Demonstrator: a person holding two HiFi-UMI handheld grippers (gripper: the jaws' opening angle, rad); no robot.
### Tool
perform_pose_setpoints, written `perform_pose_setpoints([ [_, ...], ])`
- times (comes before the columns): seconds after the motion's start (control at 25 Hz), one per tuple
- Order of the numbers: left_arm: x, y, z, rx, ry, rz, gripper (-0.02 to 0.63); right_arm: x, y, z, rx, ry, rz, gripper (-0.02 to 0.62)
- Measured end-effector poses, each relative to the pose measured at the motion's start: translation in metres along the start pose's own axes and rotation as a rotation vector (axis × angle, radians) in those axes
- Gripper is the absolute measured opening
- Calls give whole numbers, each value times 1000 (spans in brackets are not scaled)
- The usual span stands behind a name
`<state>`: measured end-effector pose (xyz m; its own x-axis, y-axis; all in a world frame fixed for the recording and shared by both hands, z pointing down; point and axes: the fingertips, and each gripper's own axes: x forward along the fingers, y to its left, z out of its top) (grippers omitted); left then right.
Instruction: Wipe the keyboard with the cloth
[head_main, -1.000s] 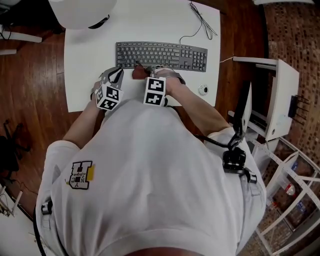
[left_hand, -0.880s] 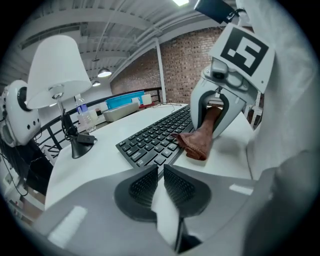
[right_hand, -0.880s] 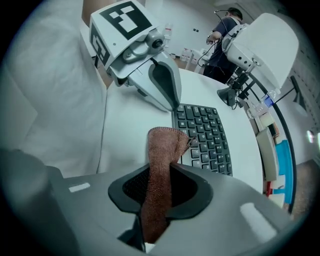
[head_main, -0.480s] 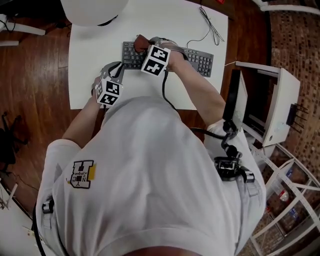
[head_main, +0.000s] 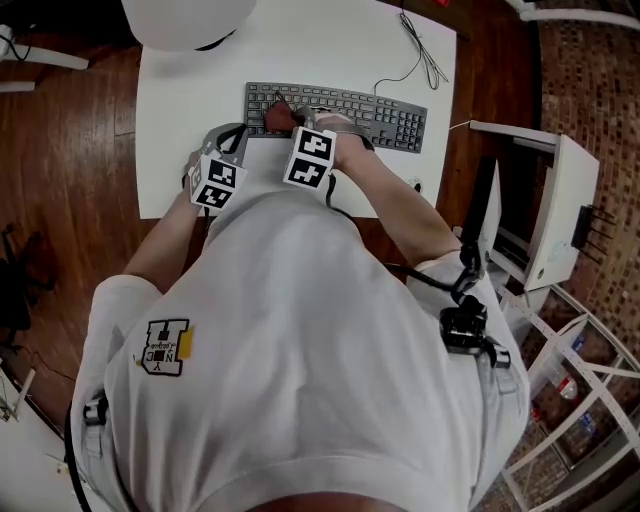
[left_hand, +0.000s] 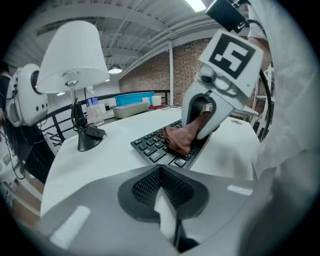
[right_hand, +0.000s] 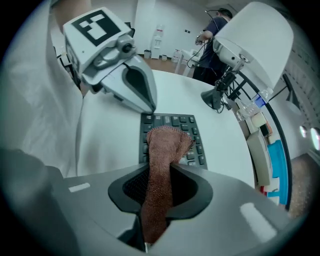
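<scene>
Now, cloth (right_hand: 162, 145): brown, clamped between the right gripper's (right_hand: 160, 192) fingers (right_hand: 127, 187), free end on the keyboard's (head_main: 380, 112) left keys.
Keyboard axis: runs rightward across the surface (head_main: 190, 90).
Left gripper (left_hand: 162, 200): fingers (left_hand: 142, 187) closed, empty, just beside the keyboard's left corner.

White table (head_main: 190, 90) on wood floor (head_main: 60, 200), black keyboard (head_main: 390, 115) flat on it, lamp (head_main: 185, 20) at far edge, thin cable (head_main: 418, 55)
</scene>
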<state>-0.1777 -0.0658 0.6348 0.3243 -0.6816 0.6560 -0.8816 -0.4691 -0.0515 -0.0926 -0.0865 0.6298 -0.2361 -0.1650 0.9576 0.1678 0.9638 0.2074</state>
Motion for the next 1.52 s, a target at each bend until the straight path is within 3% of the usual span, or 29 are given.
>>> perform_pose_setpoints([
  [0.2,0,-3,-1,9,6,-7,0,-5,53,-2,-42,-12,78,87],
  [0.32,1,-4,-2,4,5,-10,0,-3,54,-1,-44,-20,94,87],
  [0.44,2,-3,0,-6,-1,-14,0,-4,14,6,-1,-38,58,87],
  [0.64,0,-2,8,-18,-10,-12,0,-2,-84,23,53,-40,-84,87],
  [0.76,-2,-1,6,-45,-16,-26,0,9,-101,34,50,-27,-100,87],
  [1.0,-12,-1,-1,-112,-20,-128,20,15,-75,40,21,-7,-87,87],
  [1.36,-10,-4,-3,-107,-29,-122,20,1,24,28,-97,-7,30,87],
  [1.52,-10,-6,-2,-98,-31,-135,19,-2,36,27,-134,5,71,87],
])
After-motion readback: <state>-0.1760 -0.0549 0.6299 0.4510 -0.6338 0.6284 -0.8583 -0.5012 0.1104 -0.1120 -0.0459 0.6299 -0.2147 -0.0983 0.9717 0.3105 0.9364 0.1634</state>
